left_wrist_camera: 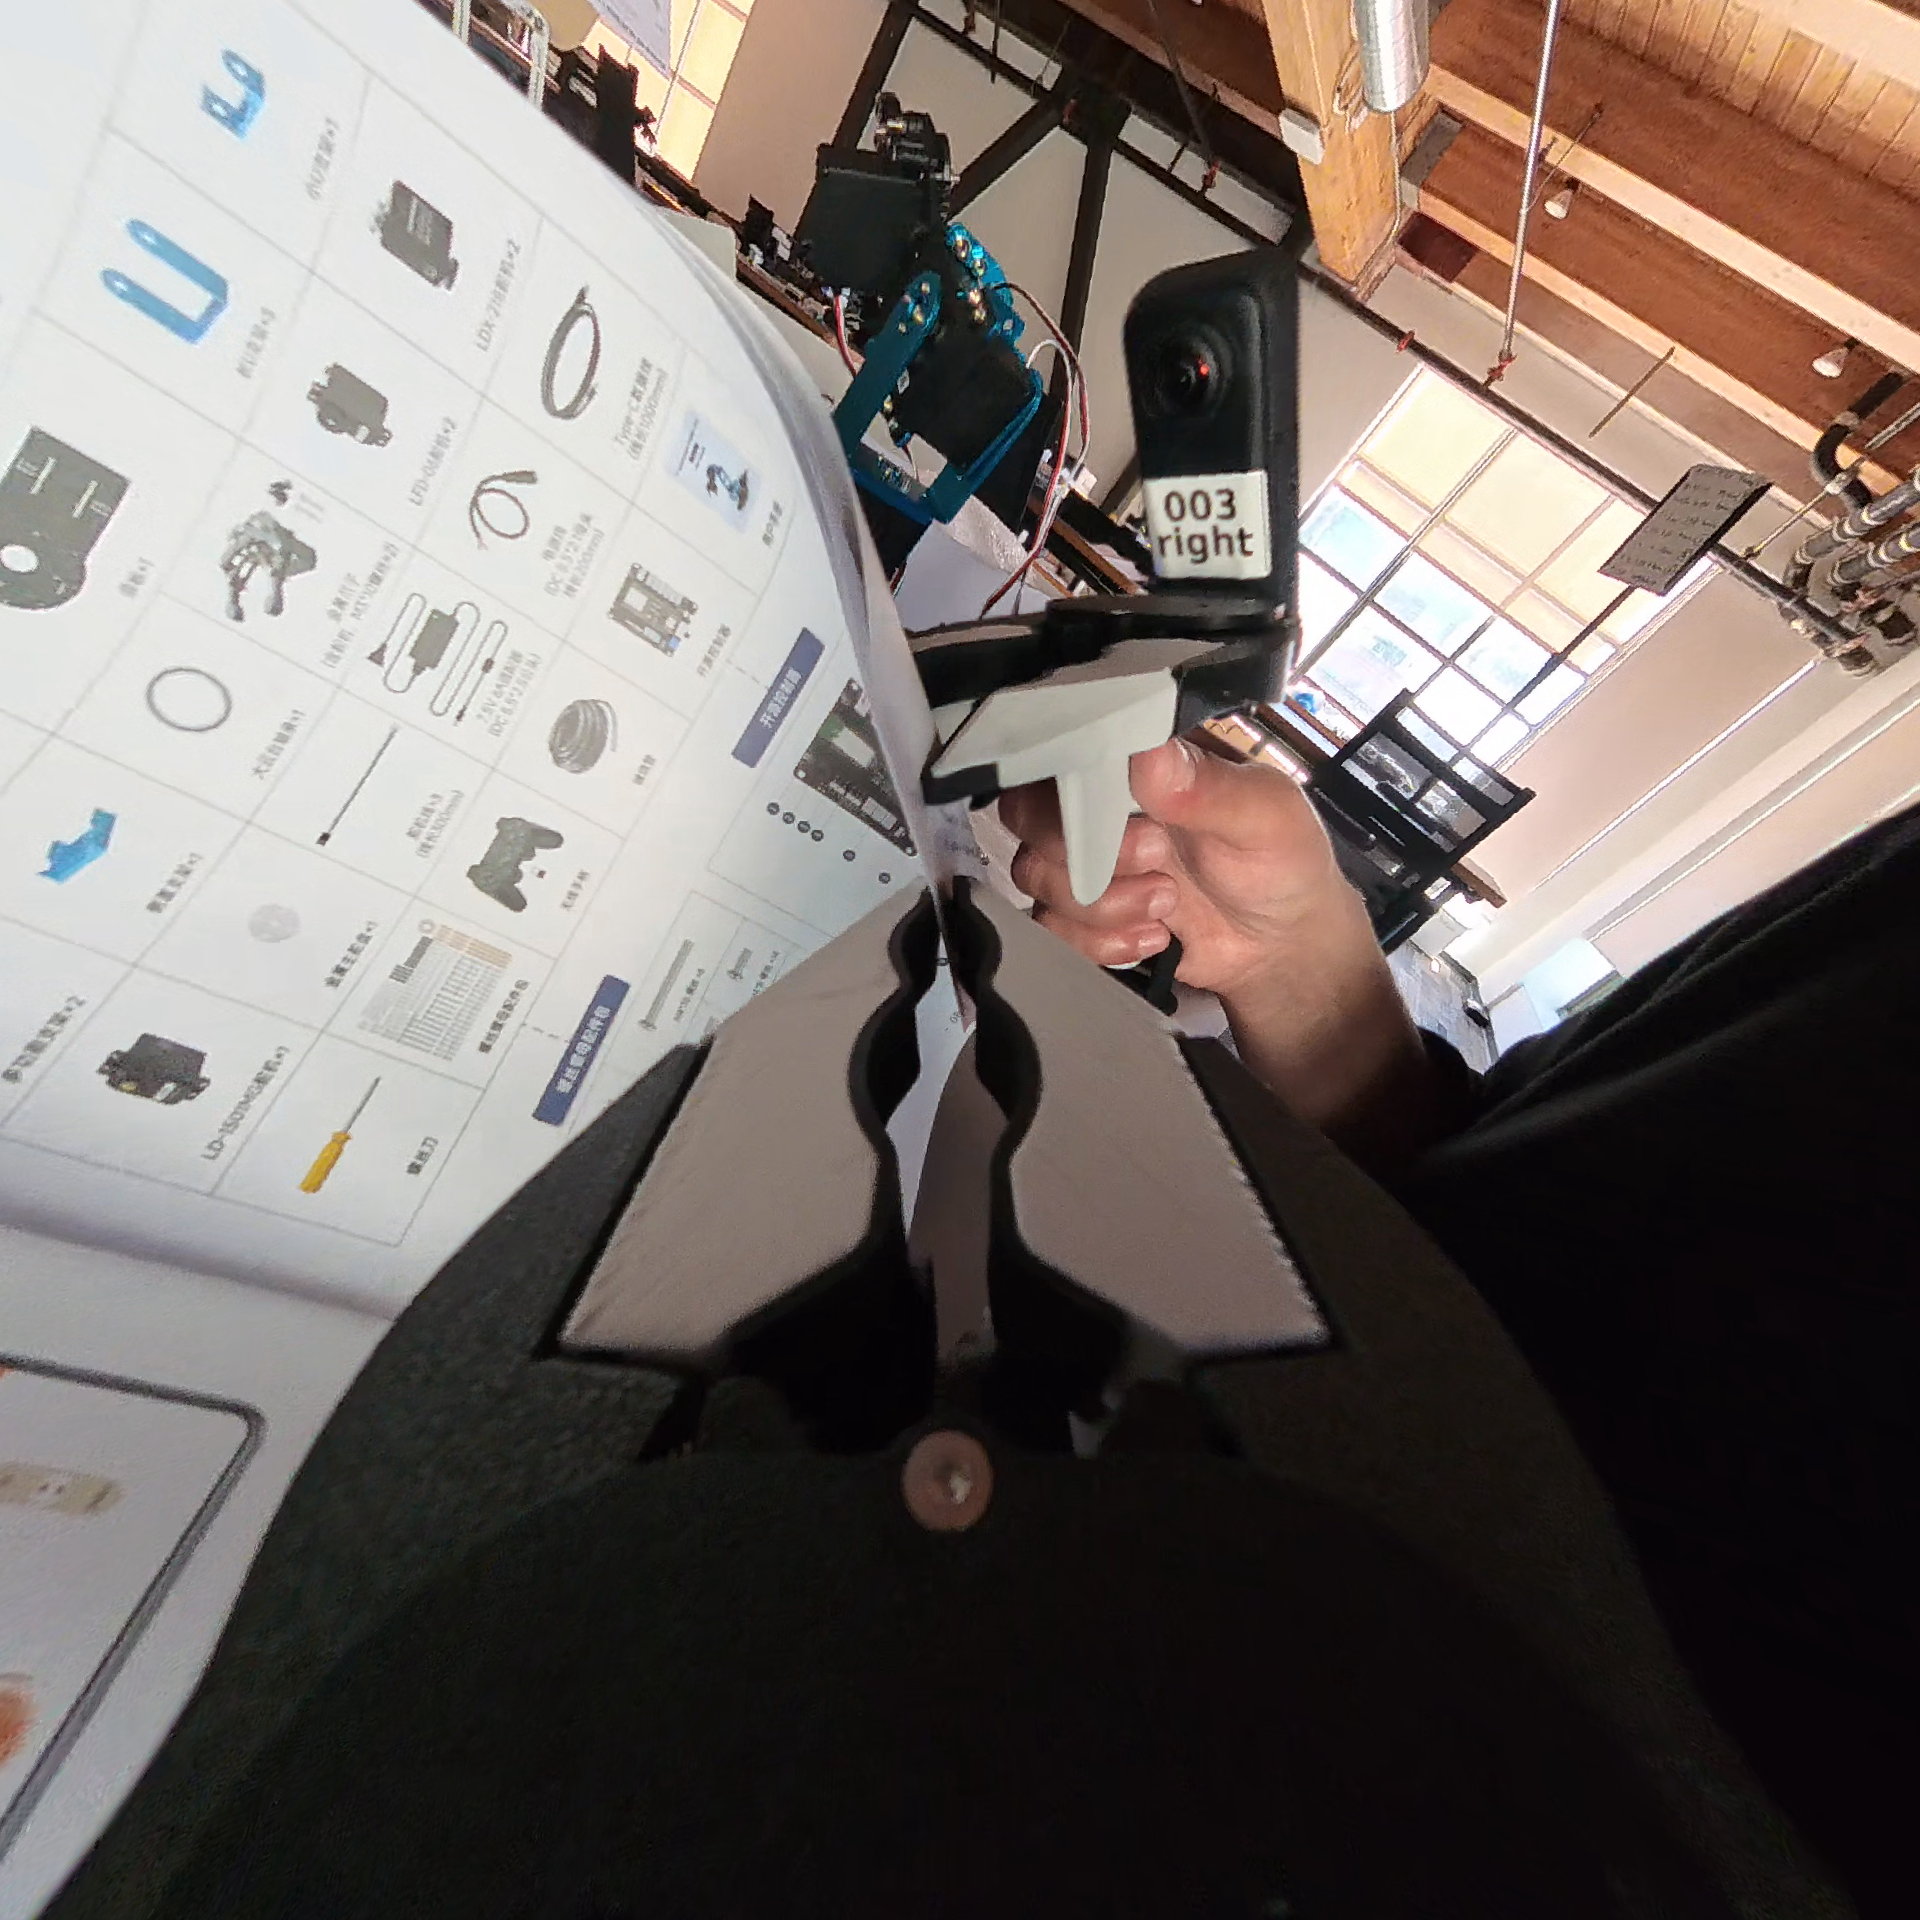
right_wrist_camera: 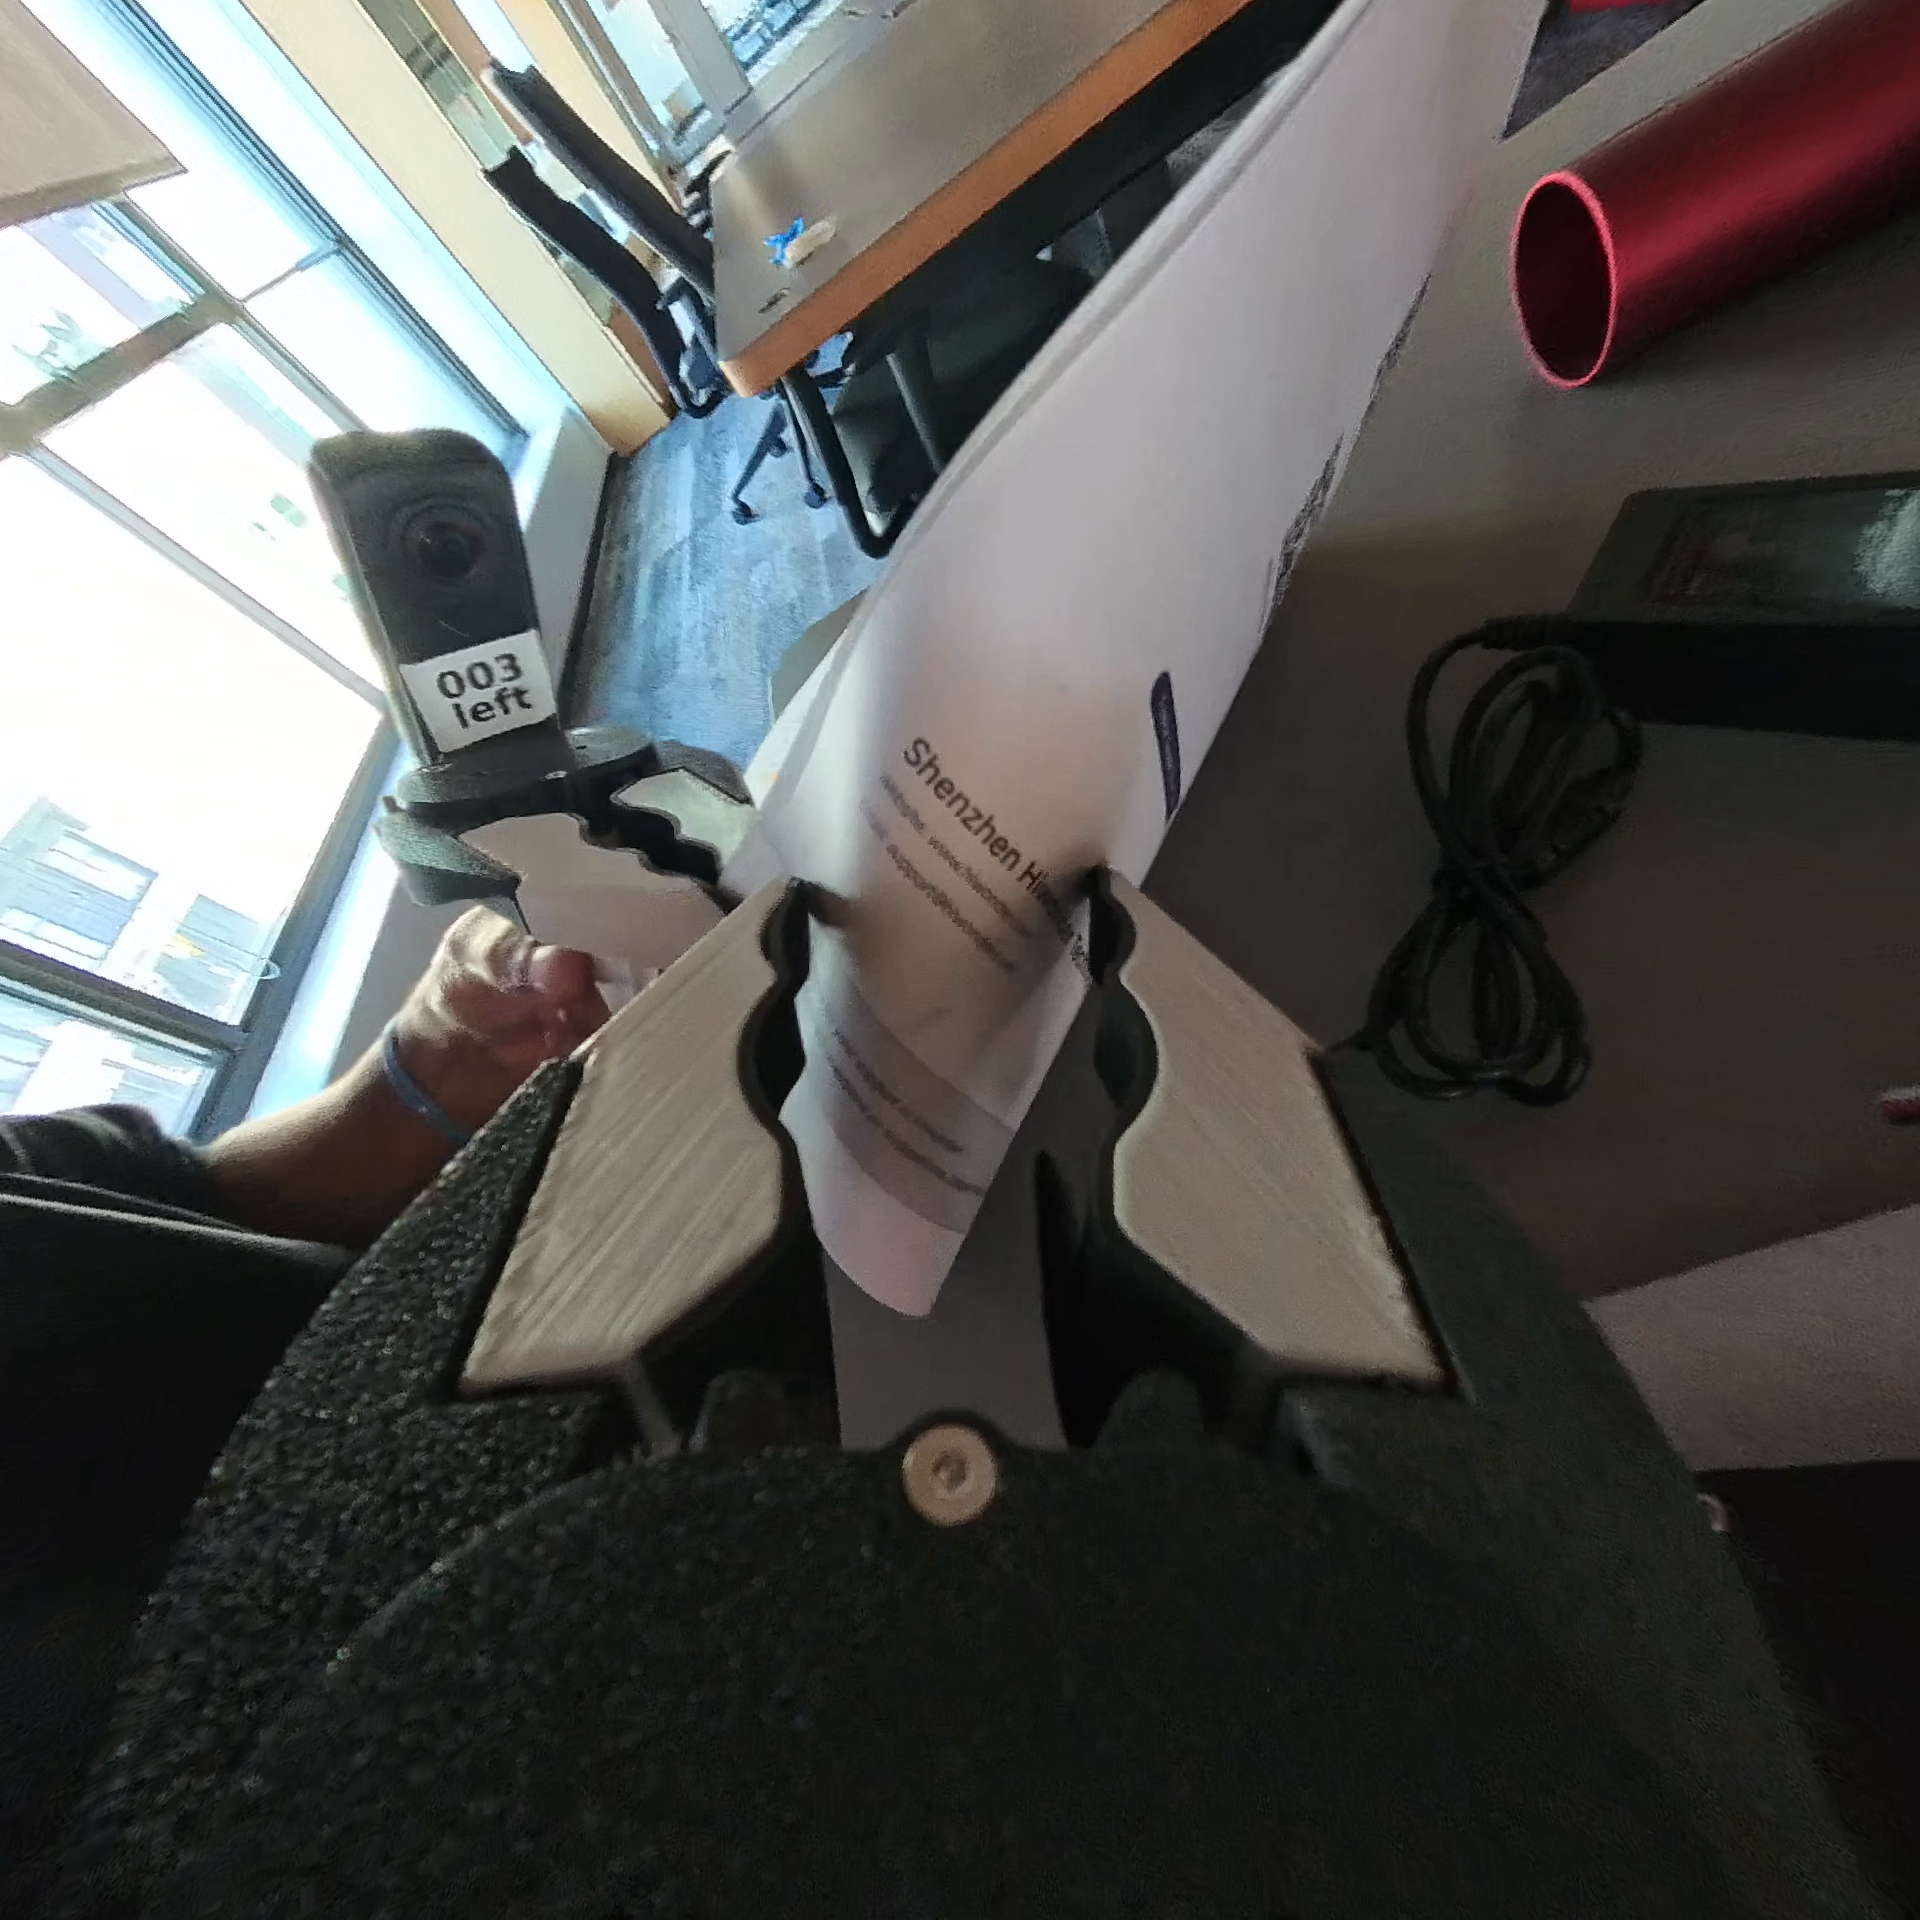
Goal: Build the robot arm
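A large white printed sheet with a chart of small part pictures is held up in the air and curves away. My left gripper is shut on the sheet's near edge, which runs down the narrow slit between its fingers. My right gripper is open, with a corner of the sheet hanging between its spread fingers. In the right wrist view the left gripper pinches the sheet's edge just to the left. In the left wrist view the right gripper sits at the sheet's edge just above, held by a hand.
A red tube, a coiled black cable and a black box lie on the grey table under the sheet. A blue and black small robot arm stands behind the sheet. Office chairs and windows are farther off.
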